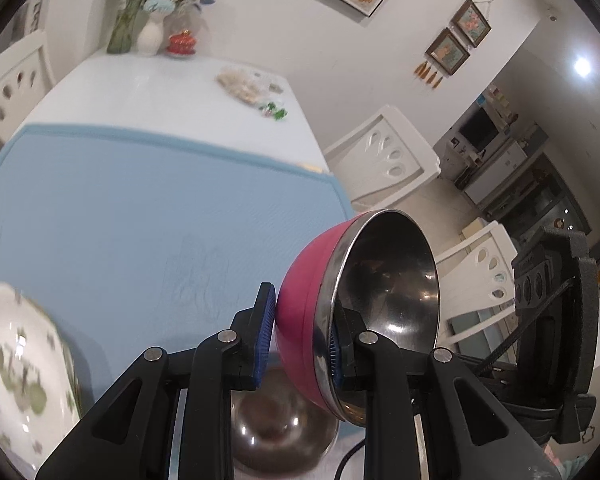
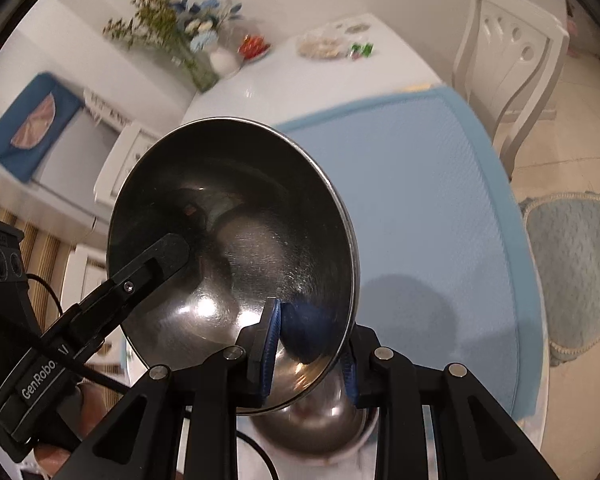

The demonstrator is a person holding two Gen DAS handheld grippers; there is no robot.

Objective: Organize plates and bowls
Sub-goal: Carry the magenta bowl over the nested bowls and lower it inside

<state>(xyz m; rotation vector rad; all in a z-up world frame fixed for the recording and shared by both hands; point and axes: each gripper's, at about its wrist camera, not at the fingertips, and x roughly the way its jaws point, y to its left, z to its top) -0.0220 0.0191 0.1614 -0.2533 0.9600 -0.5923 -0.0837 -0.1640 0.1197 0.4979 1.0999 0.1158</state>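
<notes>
Left tool (image 1: 298,336) clamped on pink bowl (image 1: 300,312) rim; right tool (image 2: 310,354) pinching steel bowl (image 2: 228,240) rim, both above blue mat (image 1: 120,208).

Bowl (image 1: 380,304): glossy steel inside; mat (image 1: 140,220) matt

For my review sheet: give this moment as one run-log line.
left tool: shut on pink bowl rim | right tool: shut on same bowl's rim | bowl: lifted, tilted | below: steel bowl | floral plate: on blue mat
</notes>
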